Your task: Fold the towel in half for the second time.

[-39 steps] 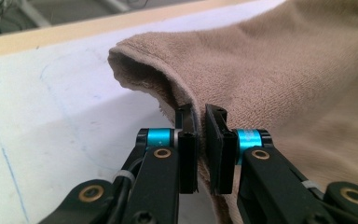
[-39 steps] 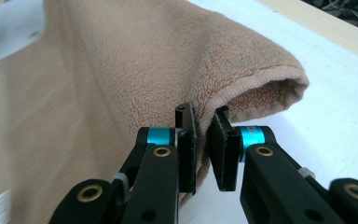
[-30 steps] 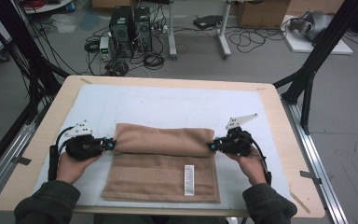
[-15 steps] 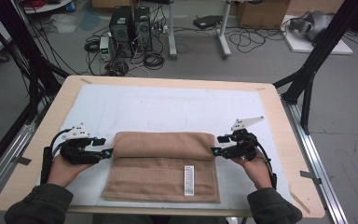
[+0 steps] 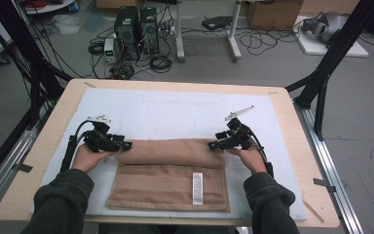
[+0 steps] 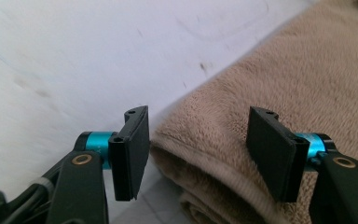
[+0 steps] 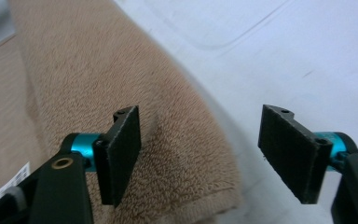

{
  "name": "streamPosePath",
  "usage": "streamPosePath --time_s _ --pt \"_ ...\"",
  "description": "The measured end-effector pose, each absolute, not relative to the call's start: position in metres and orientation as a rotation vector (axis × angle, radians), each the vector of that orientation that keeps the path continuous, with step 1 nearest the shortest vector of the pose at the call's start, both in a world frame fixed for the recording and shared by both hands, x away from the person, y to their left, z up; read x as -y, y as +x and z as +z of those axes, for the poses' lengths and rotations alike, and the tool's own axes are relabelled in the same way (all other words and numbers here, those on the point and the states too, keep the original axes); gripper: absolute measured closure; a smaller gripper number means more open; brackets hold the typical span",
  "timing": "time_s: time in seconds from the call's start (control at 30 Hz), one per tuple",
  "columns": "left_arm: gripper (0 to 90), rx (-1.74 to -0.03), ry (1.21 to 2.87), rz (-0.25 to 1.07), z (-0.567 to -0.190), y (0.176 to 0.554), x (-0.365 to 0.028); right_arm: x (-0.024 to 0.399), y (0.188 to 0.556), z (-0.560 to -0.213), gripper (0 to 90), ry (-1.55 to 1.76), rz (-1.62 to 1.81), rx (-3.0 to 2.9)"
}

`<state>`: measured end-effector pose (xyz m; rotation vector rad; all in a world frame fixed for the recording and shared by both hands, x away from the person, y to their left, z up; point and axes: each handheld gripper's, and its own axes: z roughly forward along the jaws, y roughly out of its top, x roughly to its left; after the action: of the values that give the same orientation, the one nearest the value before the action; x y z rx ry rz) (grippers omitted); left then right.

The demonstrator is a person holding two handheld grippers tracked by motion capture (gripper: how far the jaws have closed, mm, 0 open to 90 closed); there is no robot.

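Towel (image 5: 170, 170) folded on mat; L gripper (image 5: 124, 145) & R gripper (image 5: 213, 145) jaws apart at ends

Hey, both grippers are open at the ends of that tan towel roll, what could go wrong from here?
1. The left gripper straddles the towel corner with several layers between its jaws; closing may catch only the top layer, so the roll could loosen.
2. The right gripper sits half over bare mat; it may pinch just the edge and slip off.
3. An uneven grip could skew the fold.
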<state>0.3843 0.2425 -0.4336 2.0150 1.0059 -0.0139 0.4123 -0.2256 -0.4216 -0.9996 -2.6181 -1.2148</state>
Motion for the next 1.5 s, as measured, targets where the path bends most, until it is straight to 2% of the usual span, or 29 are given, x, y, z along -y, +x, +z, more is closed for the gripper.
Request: streamPosePath --time_s 0.03,0.1,0.17,0.27,0.47,0.6,0.63,0.7,0.77,0.93,1.1,1.37,1.5 --pt "55.3 -0.979 2.007 -0.02 -0.433 0.383 -0.243 0.224 0.412 -0.423 51.1 -0.952 -1.195 2.593" --pt "71.3 -0.938 2.01 0.002 -0.429 0.38 -0.241 0.221 0.408 -0.421 68.2 -0.873 -1.185 2.603" --pt "80.5 -0.906 2.01 0.048 -0.422 0.375 -0.24 0.22 0.404 -0.417 74.9 -0.827 -1.215 2.624" --pt "83.2 -0.88 1.964 0.111 -0.41 0.366 -0.244 0.222 0.395 -0.404 76.2 -0.8 -1.265 2.651" --pt "83.0 -0.744 1.906 0.246 -0.38 0.322 -0.254 0.226 0.36 -0.371 75.9 -0.68 -1.409 2.696" --pt "82.5 -0.658 1.919 0.246 -0.379 0.277 -0.261 0.23 0.32 -0.359 74.3 -0.553 -1.478 2.715" --pt "79.3 -0.642 1.939 0.242 -0.381 0.265 -0.263 0.23 0.31 -0.36 71.2 -0.525 -1.471 2.724" --pt "60.3 -0.635 1.957 0.258 -0.384 0.246 -0.269 0.231 0.292 -0.364 64.4 -0.481 -1.469 2.714" --pt "50.0 -0.658 1.969 0.254 -0.384 0.238 -0.274 0.235 0.281 -0.366 60.9 -0.478 -1.501 2.718" --pt "45.7 -0.687 1.953 0.238 -0.389 0.243 -0.273 0.236 0.281 -0.375 56.7 -0.517 -1.444 2.735" --pt "48.4 -0.724 2.007 0.252 -0.404 0.262 -0.256 0.228 0.287 -0.39 54.2 -0.547 -1.375 2.791" --pt "47.7 -0.81 1.999 0.366 -0.417 0.307 -0.234 0.233 0.322 -0.399 49.8 -0.765 -1.372 2.916" --pt "46.2 -0.823 2.057 0.336 -0.423 0.315 -0.228 0.232 0.337 -0.406 49.2 -0.839 -1.353 2.875"
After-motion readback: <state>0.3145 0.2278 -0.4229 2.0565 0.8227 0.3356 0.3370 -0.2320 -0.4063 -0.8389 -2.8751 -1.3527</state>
